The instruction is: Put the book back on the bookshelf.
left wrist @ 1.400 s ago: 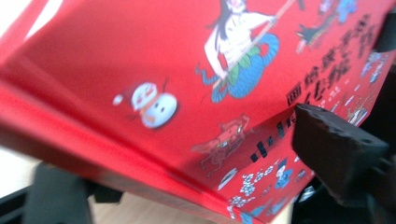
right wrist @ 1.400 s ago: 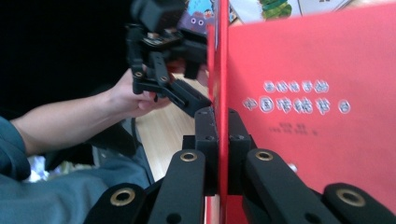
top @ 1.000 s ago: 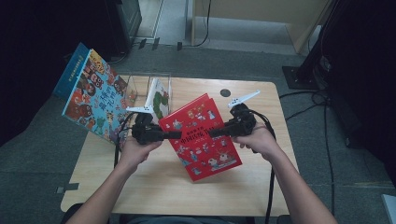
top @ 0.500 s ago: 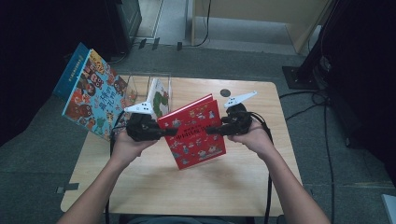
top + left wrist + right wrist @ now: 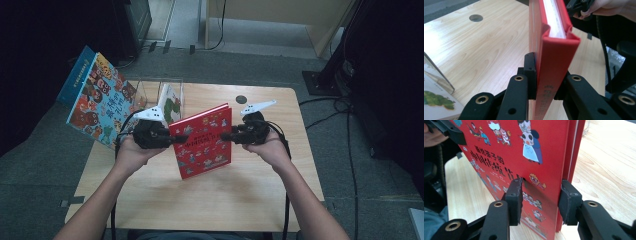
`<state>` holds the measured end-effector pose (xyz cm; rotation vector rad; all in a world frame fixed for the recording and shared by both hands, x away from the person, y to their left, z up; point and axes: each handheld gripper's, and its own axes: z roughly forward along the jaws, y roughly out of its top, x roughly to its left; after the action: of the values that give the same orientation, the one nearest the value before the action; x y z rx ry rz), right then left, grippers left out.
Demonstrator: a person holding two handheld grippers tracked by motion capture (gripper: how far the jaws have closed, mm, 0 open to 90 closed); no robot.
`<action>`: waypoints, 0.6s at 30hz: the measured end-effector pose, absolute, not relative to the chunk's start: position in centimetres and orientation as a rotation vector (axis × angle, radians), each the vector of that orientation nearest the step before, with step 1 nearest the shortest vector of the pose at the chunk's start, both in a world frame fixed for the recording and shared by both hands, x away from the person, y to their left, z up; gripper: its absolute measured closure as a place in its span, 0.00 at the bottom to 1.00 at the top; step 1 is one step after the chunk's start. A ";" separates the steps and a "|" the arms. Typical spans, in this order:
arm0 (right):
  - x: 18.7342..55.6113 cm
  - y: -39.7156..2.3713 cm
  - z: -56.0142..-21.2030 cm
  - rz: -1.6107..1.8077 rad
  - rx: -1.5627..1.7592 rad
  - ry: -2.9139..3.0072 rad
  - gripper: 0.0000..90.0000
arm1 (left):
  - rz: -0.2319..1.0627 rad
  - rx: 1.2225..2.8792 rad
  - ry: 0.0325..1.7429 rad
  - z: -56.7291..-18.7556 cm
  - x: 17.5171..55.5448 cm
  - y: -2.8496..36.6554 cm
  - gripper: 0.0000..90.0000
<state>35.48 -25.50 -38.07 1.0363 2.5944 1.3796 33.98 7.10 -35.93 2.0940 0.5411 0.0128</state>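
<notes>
A red picture book (image 5: 205, 140) stands tilted above the wooden table (image 5: 200, 200), held between both hands. My left gripper (image 5: 177, 139) is shut on its spine; in the left gripper view the pads (image 5: 531, 72) press both sides of the red book (image 5: 554, 37), having just been closing on it. My right gripper (image 5: 225, 135) straddles the opposite edge. In the right gripper view its jaws stand around the red book (image 5: 524, 145) with a small gap at the front cover; they widened, then closed a little, and are open.
A clear acrylic stand (image 5: 155, 92) at the table's back left holds a white book with a green picture (image 5: 172, 102). A large colourful book (image 5: 97, 100) leans beyond the left edge. A round hole (image 5: 241, 99) sits near the back edge. Cables trail off to the right.
The red book has risen and tipped more upright, shifting slightly left with the left hand. The right gripper's jaws stand wider than before.
</notes>
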 end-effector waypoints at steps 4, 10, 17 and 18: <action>35.4 -25.4 -38.3 1.404 1.047 2.580 0.65 | -0.001 2.099 0.548 -36.0 34.1 7.3 0.88; 35.1 -25.4 -38.6 1.440 1.053 2.559 0.65 | -0.047 2.137 0.570 -35.7 34.5 7.4 0.86; 34.9 -25.3 -39.0 1.456 1.047 2.537 0.64 | -0.061 2.218 0.583 -34.7 34.9 6.8 0.84; 34.9 -25.4 -39.0 1.453 1.048 2.538 0.64 | -0.055 2.231 0.583 -34.6 34.9 6.7 0.84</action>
<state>34.91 -25.35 -39.03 1.0480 2.5380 1.4533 34.91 6.71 -34.58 2.2307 0.5832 -0.0551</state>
